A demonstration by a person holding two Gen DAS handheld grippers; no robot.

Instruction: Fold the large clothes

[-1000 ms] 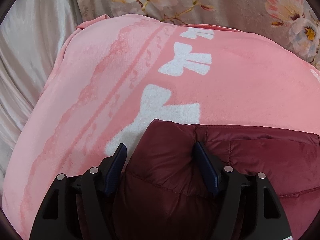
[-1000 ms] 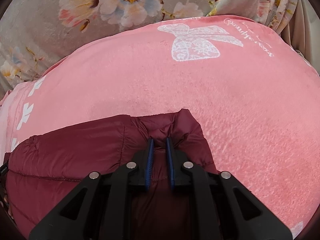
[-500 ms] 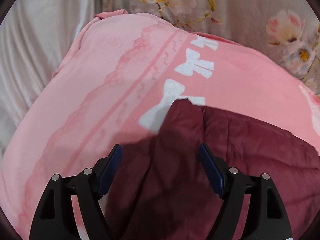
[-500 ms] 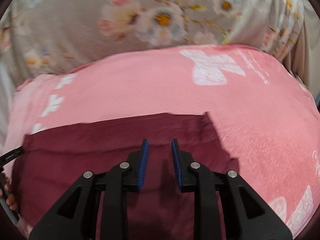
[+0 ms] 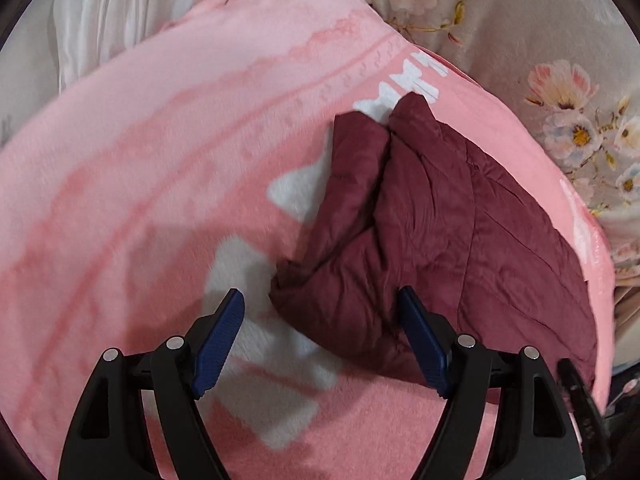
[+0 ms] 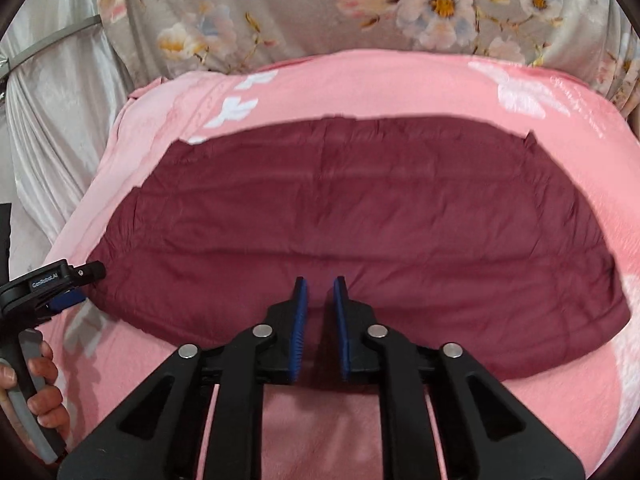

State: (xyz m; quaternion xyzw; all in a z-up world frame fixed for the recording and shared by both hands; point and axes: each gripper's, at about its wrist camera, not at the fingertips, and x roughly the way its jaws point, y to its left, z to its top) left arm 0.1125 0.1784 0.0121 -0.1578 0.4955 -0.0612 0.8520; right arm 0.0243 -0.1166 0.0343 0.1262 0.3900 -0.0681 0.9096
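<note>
Maroon quilted puffer jacket (image 6: 352, 240) lies flat on pink fleece blanket (image 6: 400, 88); my right gripper (image 6: 320, 292) narrow and empty, left gripper (image 5: 320, 308) wide, its view alone showing a bunched corner.

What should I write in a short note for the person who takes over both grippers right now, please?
Left gripper: open, holding nothing, at the jacket's left end.
Right gripper: fingers nearly together, a narrow gap, nothing between them; they have just been closing.
Maroon quilted jacket: lies as a wide folded band on the pink blanket, released by both grippers.
Done: one fold along the length.
Left: the left end is bunched; probably smooth it, then fold the band shorter.
</note>
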